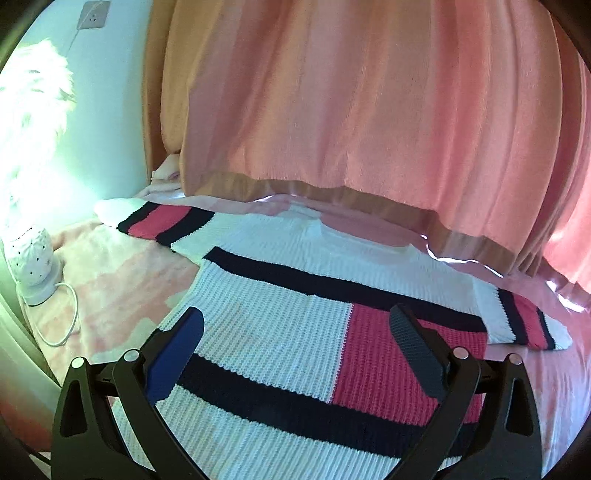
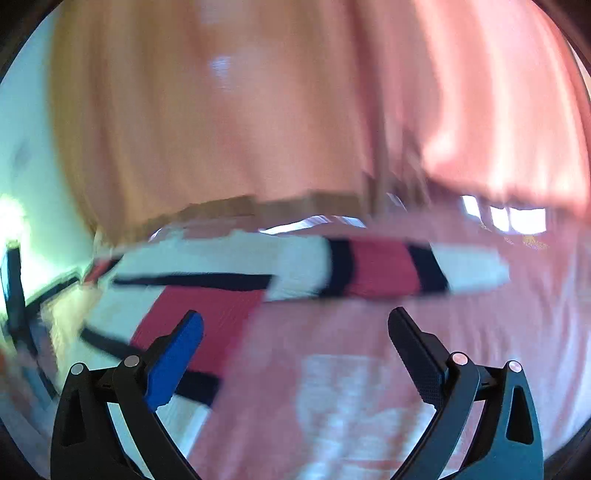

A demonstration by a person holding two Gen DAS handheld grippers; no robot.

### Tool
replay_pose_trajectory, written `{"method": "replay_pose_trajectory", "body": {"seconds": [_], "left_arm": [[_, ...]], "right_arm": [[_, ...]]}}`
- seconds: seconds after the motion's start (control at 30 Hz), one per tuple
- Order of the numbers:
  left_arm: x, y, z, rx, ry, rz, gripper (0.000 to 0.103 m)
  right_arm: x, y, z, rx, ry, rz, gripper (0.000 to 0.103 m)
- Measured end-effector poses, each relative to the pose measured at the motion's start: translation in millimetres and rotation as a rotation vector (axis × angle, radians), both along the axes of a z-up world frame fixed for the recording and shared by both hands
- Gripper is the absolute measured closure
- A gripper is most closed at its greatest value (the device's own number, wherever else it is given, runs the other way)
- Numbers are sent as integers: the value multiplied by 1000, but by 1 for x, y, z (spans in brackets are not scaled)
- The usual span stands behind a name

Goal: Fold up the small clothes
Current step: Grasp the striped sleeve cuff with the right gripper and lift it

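Where the two tools hang nearest the viewer, the left gripper [image 1: 295, 325] stands with its jaws spread wide and nothing between them, poised above the body of the knitted sweater [image 1: 280, 332], one blue finger [image 1: 173, 358] over the white ribbed panel and one black finger [image 1: 417, 354] over the red block; whether either finger touches the knit cannot be told. The right gripper [image 2: 295, 325] is likewise splayed fully apart and holds nothing, hovering over the pink bedspread [image 2: 351, 369] just beside the sweater's right edge; this view is smeared by motion blur, so fine detail is lost. The sweater [image 2: 207, 306] lies flat and spread out on the bedspread [image 1: 122, 280], white with black bands and red blocks, hem nearest, neckline away from the viewer. Both sleeves extend outward: the left sleeve [image 1: 162, 221] reaches toward the wall, the right sleeve [image 1: 524, 325] lies out over the pink cover, each with a red band between two black stripes. At the left edge, a white perforated lamp [image 1: 31, 258] stands with its cord [image 1: 66, 317] looped on the cover. Beyond the neckline, a pale folded cloth [image 1: 166, 173] sits near the corner. Farthest back, salmon curtains [image 1: 351, 103] hang with a tan hem, beside a pale wall bearing a socket plate [image 1: 94, 14]
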State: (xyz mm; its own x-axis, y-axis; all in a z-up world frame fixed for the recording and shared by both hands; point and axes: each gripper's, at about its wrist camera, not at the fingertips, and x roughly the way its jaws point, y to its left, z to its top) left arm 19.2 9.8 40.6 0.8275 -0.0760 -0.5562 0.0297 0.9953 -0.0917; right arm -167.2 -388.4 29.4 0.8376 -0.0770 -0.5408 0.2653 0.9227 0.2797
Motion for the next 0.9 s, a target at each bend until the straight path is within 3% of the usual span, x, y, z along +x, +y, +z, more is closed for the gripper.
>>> {"method": "replay_pose_trajectory", "body": {"seconds": [0.03,0.17,0.23,0.37,0.43,0.53,0.63,0.7,0.83,0.9], "left_arm": [[1,-4,-2,8,0,1,5],[5,-26,-10,41,-9,3,5],[6,-33,-15,51,-16,4,5],[14,-45,-24,86,-15,7,5],[20,-48,-30,103,2,10,5],[30,-49,-38,99,46,11,5],[36,-50,-43,94,71,11,5],[37,-50,-43,91,71,9,5],[35,-47,-36,67,66,5,5],[33,-42,-32,59,62,8,5]], "right_arm": [[1,-37,-13,50,-4,-80,5],[17,-124,-61,86,65,-278,9],[29,-158,-85,133,81,-304,18],[58,-204,-124,233,104,-347,21],[70,-219,-139,278,116,-356,29],[79,-230,-139,305,74,-345,43],[92,-242,-144,322,101,-360,62],[101,-245,-144,335,117,-347,97],[104,-231,-114,332,19,-329,97],[116,-200,-72,303,-70,-240,97]]}}
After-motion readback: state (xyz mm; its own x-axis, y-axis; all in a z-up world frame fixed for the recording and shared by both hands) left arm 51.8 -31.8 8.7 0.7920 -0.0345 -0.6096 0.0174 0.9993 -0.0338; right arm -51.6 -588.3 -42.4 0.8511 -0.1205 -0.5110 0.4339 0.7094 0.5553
